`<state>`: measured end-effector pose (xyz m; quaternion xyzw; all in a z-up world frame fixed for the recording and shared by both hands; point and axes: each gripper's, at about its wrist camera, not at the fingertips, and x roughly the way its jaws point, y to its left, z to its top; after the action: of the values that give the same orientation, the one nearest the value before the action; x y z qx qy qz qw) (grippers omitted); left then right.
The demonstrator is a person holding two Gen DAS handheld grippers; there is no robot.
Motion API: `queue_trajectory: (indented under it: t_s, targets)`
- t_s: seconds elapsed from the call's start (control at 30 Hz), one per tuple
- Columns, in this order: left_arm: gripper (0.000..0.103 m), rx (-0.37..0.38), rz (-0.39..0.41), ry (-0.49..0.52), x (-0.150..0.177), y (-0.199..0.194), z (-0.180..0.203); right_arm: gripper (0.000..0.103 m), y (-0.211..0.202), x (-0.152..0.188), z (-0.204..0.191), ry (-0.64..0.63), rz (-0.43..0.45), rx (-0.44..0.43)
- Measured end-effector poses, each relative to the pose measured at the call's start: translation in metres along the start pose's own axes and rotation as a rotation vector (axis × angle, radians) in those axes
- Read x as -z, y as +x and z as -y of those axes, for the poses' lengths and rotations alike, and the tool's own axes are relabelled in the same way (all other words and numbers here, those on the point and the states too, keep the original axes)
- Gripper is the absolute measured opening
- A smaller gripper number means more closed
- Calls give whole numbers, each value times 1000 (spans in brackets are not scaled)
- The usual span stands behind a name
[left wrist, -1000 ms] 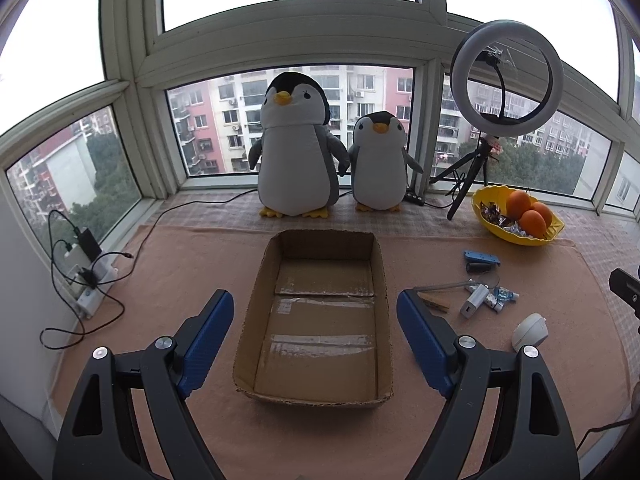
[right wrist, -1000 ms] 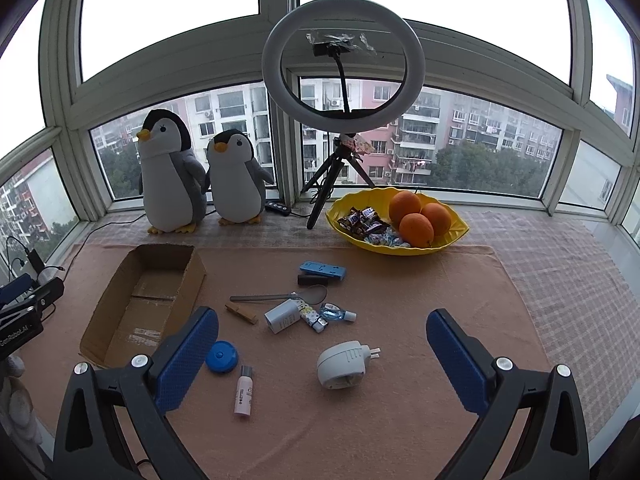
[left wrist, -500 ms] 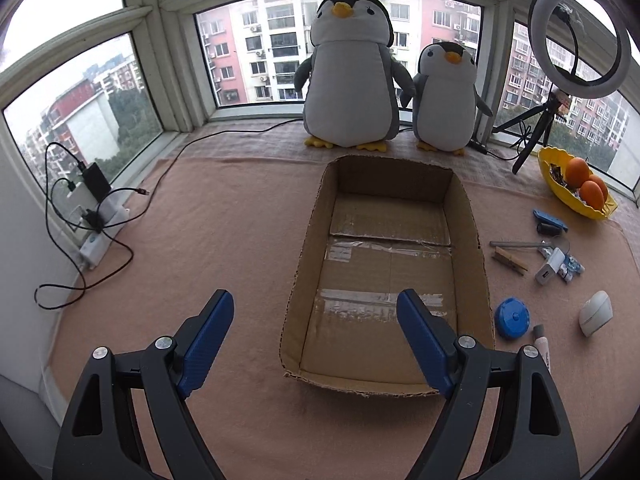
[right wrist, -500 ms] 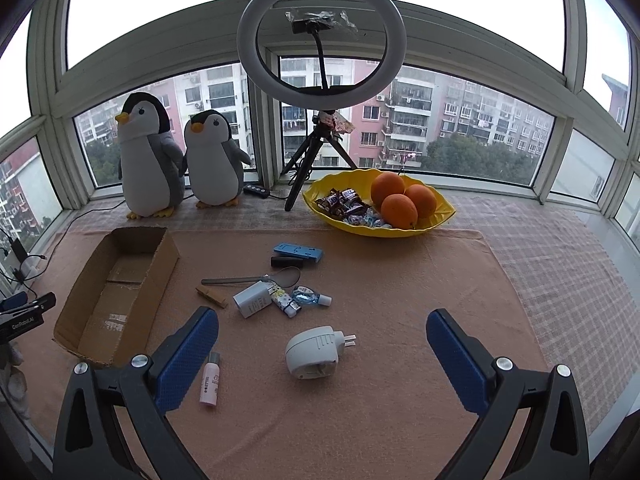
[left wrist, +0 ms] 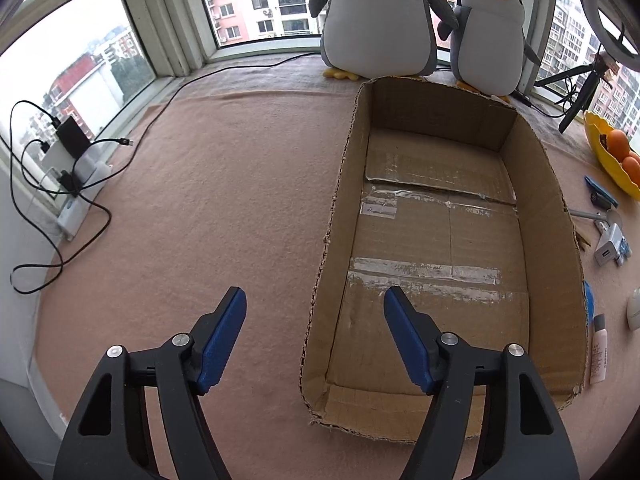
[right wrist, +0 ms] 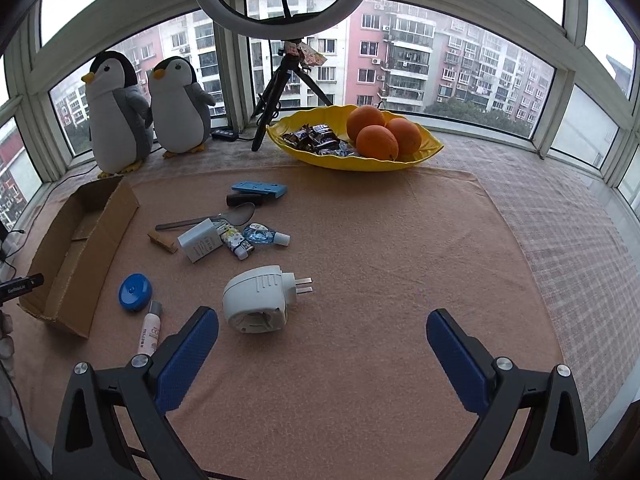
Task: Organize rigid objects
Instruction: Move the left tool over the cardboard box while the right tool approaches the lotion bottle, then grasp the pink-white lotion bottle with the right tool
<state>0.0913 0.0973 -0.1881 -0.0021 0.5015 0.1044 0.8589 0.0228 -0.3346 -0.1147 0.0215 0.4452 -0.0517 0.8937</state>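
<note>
While my left gripper (left wrist: 315, 316) narrows its jaws astride the near left wall of the empty brown cardboard box (left wrist: 336, 216), now closer than 1 second ago, nothing is packed yet. My right gripper (right wrist: 322, 344), jaws wide and empty, has dropped toward the white plastic plug adapter (right wrist: 260, 298); next I should straddle and pinch it.

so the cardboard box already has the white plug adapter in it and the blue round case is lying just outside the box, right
Not quite. The cardboard box is empty in the left wrist view; the white plug adapter lies on the mat, as the right wrist view shows. The blue round case does lie just outside it.
</note>
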Motion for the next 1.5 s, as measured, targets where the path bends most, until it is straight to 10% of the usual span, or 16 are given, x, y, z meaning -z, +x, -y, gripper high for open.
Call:
queue_trajectory:
  t_s: [0.6, 0.97, 1.5]
  targets:
    - [33, 31, -65, 32, 1, 25, 10, 100, 36, 3, -22, 14, -99, -134]
    - [33, 34, -70, 69, -1, 27, 14, 81, 56, 4, -97, -143, -203, -304]
    - [33, 41, -72, 93, -2, 29, 13, 49, 115, 28, -153, -240, -399, -260]
